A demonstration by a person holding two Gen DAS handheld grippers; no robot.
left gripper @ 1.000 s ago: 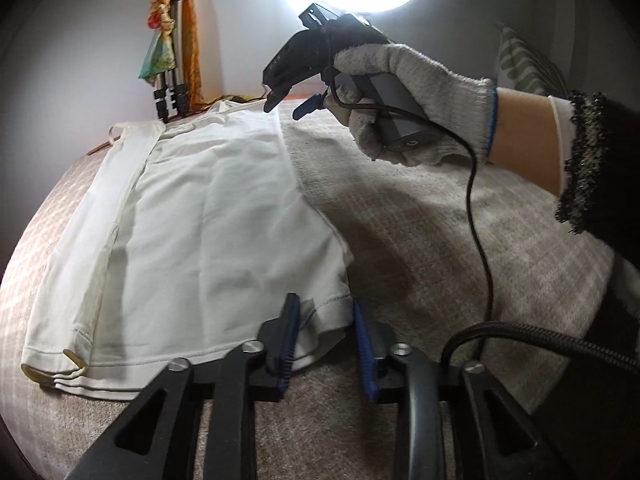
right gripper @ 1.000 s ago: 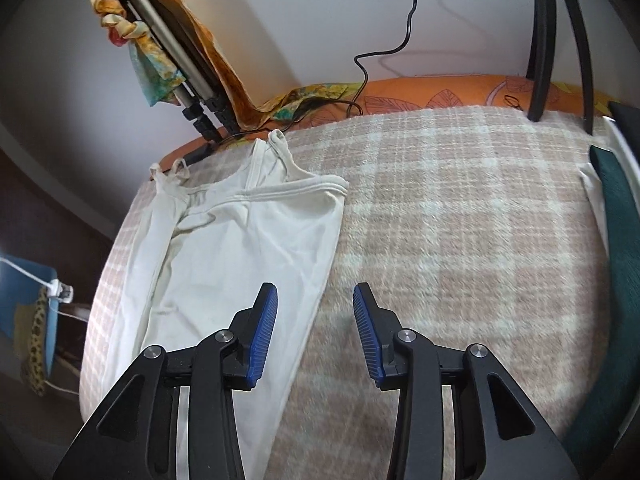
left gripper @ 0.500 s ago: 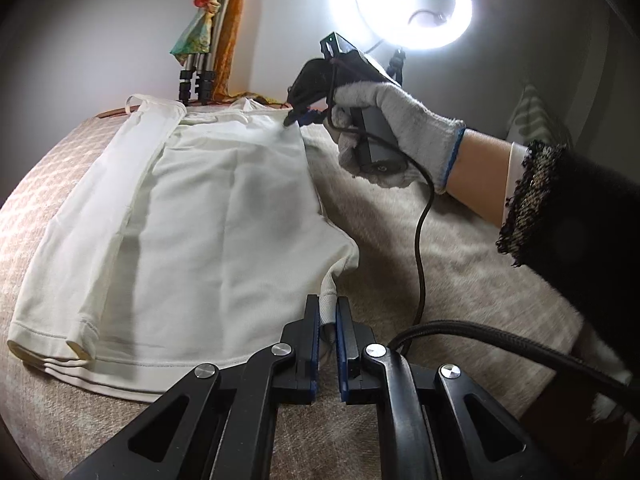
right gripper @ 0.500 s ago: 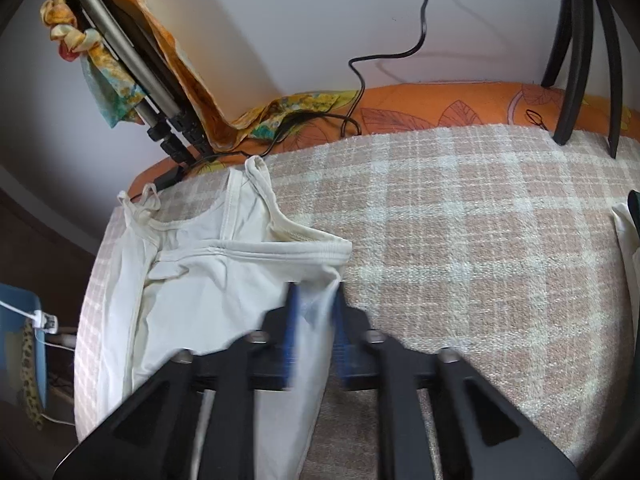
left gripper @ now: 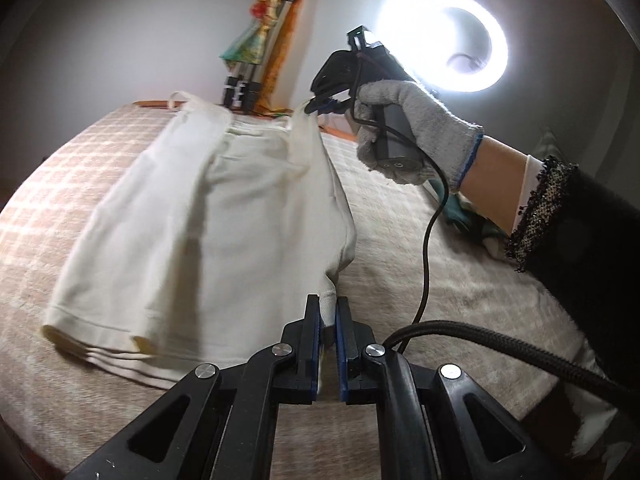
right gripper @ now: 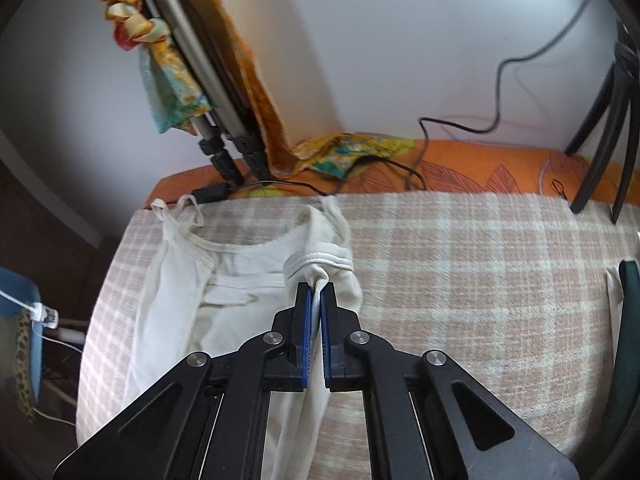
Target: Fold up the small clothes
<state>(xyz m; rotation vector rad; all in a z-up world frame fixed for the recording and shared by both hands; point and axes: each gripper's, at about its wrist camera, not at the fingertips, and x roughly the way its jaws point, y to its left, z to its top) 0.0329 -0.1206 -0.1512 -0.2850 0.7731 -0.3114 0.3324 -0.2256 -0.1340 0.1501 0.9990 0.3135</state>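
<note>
White camisole lies lengthwise on the plaid blanket, already folded in along one long side, hem end nearest the left wrist camera, strap end toward the wall. Left gripper is clamped down tight on the hem corner at the garment's right edge, fabric pinched between the blue pads, corner lifted off the blanket. Right gripper is likewise closed, nipping the bunched top edge of the camisole next to one thin strap; that edge is pulled up into a small ridge. From the left wrist view the right gripper shows at the far strap end of the camisole, held by a grey-gloved hand, with the cloth rising to its tip. So the whole right edge of the camisole is raised between the two grips, while the rest stays flat on the blanket. Second strap lies loose at the camisole's other top corner.

Beyond the strap end: folded tripod with a colourful scarf draped on it, orange sheet along the blanket's far edge, black cable down the wall. Ring light glares above the gloved hand. Dark green cloth at the blanket's right side.
</note>
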